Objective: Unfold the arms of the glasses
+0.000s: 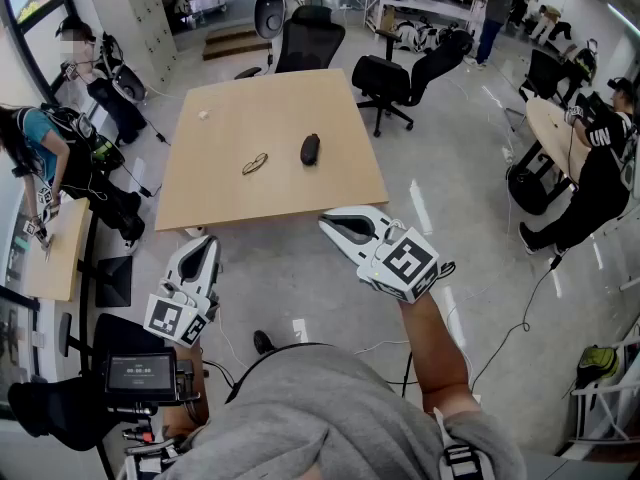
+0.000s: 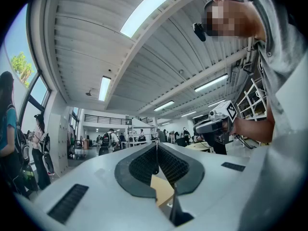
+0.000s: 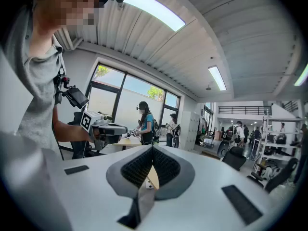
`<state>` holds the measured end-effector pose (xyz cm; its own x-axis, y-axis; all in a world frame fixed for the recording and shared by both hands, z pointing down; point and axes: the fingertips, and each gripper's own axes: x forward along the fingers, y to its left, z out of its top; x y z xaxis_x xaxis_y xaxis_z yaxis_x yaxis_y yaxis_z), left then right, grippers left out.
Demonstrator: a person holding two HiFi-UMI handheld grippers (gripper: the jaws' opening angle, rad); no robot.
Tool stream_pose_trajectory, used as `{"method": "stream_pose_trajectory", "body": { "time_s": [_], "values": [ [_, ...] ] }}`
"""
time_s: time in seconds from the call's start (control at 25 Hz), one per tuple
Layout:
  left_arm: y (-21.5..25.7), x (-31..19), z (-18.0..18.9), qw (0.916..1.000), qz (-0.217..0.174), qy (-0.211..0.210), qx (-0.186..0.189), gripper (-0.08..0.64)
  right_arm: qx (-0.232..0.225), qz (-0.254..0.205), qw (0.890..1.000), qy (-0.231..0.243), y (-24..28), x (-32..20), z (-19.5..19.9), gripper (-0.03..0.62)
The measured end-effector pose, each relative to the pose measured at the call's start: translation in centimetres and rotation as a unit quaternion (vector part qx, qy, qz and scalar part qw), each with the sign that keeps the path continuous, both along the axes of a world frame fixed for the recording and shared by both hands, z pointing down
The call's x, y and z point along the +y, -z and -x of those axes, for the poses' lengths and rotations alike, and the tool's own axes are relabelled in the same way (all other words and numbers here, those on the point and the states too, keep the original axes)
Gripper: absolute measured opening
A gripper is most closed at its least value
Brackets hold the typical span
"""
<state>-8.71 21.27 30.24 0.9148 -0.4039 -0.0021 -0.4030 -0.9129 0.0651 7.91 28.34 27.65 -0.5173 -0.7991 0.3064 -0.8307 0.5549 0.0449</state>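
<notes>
- Wooden surface [image 1: 230,118] carries the glasses [image 1: 255,163], well apart from you.
- Left tool [image 1: 203,248] and right tool [image 1: 335,226] hang clenched, empty.
- Arrive clenched and you risk shoving the thin frame away.

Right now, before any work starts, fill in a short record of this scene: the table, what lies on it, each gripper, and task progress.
Table: light wooden top, office chairs behind it
Glasses: near the table's middle, too small to tell how the arms lie
Dark case: just right of the glasses, apart from them
Small white object: far left of the tabletop
Left gripper: jaws together, empty, short of the table
Right gripper: jaws together, empty, by the near edge
Progress: glasses untouched
</notes>
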Motion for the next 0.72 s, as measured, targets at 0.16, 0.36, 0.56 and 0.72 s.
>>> {"method": "stream_pose_trajectory", "body": {
  "time_s": [0.16,0.36,0.56,0.72],
  "values": [
    [-0.2,0.1,-0.2,1.0000,0.001,-0.004,0.000,0.009,-0.001,0.001,1.000,-0.004,-0.1,0.0,-0.2,0.008],
    [-0.1,0.2,-0.5,1.0000,0.002,-0.008,0.001,0.009,-0.011,-0.005,1.000,-0.002,0.4,0.2,-0.2,0.008],
    [-0.5,0.3,-0.5,0.9999,0.003,-0.012,-0.001,0.009,-0.033,-0.011,0.999,-0.009,0.4,0.2,-0.1,0.008],
    [-1.0,-0.3,-1.1,0.9999,0.005,-0.015,-0.003,0.009,-0.037,-0.006,0.999,-0.022,-0.3,-0.5,-1.0,0.008]
  ]
}}
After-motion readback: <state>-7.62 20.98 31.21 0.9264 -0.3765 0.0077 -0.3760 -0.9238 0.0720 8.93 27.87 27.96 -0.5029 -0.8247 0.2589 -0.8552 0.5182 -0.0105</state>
